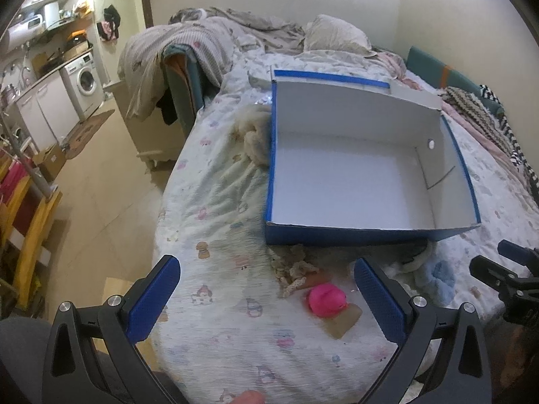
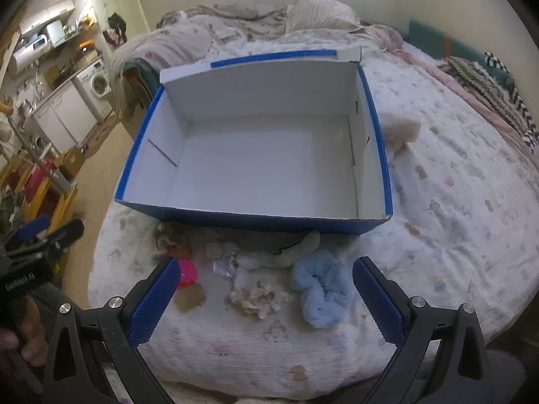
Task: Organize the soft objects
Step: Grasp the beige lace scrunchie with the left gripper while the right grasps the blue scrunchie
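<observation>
Currently both tools hover above the near edge of the bed with nothing held: the left gripper [image 1: 266, 299] has its jaws wide apart, and the right gripper [image 2: 264, 298] likewise.

Just ahead of the right gripper lie the blue fluffy scrunchie [image 2: 320, 291], a cream frilly scrunchie [image 2: 257, 298] and a white plush piece [image 2: 296, 247]. The pink round item [image 1: 326, 300] rests between the left jaws on a tan card [image 1: 342, 321], with a beige lace piece [image 1: 293, 271] beside it.

Recommended procedure: lower over one item, centre it between the pads, and close on the bulk of the fabric, not a loose edge or the sheet beneath.

Beyond the items stands the blue box [image 2: 209, 217], open and empty; release inside its walls.

The quilted bedsheet [image 2: 454, 219] is soft and wrinkled. Farther off: a pillow [image 1: 333, 35] and a washing machine [image 1: 86, 80].
</observation>
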### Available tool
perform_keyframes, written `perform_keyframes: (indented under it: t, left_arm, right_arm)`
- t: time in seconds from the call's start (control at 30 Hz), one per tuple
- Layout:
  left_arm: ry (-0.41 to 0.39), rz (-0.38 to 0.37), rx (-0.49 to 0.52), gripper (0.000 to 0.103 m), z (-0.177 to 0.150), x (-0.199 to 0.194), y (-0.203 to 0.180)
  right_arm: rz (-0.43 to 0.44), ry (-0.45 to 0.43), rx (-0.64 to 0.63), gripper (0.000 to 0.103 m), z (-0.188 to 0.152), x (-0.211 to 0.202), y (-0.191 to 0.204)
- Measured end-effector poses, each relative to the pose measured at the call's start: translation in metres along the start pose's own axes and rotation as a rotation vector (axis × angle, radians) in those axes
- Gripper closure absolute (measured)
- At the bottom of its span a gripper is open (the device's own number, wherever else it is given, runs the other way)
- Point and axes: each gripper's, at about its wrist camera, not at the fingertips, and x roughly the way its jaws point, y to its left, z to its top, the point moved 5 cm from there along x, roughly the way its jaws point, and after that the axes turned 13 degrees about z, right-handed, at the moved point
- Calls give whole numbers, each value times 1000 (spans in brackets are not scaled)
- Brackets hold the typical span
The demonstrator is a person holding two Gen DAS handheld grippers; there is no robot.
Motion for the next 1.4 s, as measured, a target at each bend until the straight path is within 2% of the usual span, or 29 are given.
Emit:
perform_keyframes:
  t: [0.13,0.33,0.47,0.53,0.6,0.73,0.83,0.97,1.03,1.1,1.13,1.2,1.4]
  left_arm:
    - [51,13,6,0,8,14,4]
    - [186,26,-18,1,20,54,21]
    - [272,11,-33,1,17,78,23]
    - [319,-9,-18,3,12,92,15]
    - [373,-45,-1,13,6,107,0]
    - [425,-94,25,13,-3,134,-27]
    - [449,-85,56,13,-10,155,-41]
    - [481,-94,50,34,-18,174,-48]
    - [498,-126,36,48,-18,177,-51]
    - [504,-146,36,78,-18,180,-53]
    - [505,-152,41,83,-19,181,-54]
    - [500,-157,32,91,-19,182,-52]
    - [479,-179,25,93,-18,171,-42]
  right_arm:
    - [2,43,23,0,5,9,-17]
    - [-19,82,85,0,0,31,-46]
    - [25,97,165,0,-3,41,-57]
    - [30,102,176,0,-3,45,-59]
    - [24,112,183,0,-4,50,-62]
    - [26,133,184,0,-6,57,-63]
    - [16,145,186,0,-7,62,-65]
    - [9,157,200,0,-8,66,-70]
    - [5,162,211,0,-8,68,-73]
    - [4,167,224,0,-8,69,-76]
    - [4,169,230,0,-8,70,-78]
    - [5,172,237,0,-8,71,-80]
    - [5,171,256,0,-8,70,-84]
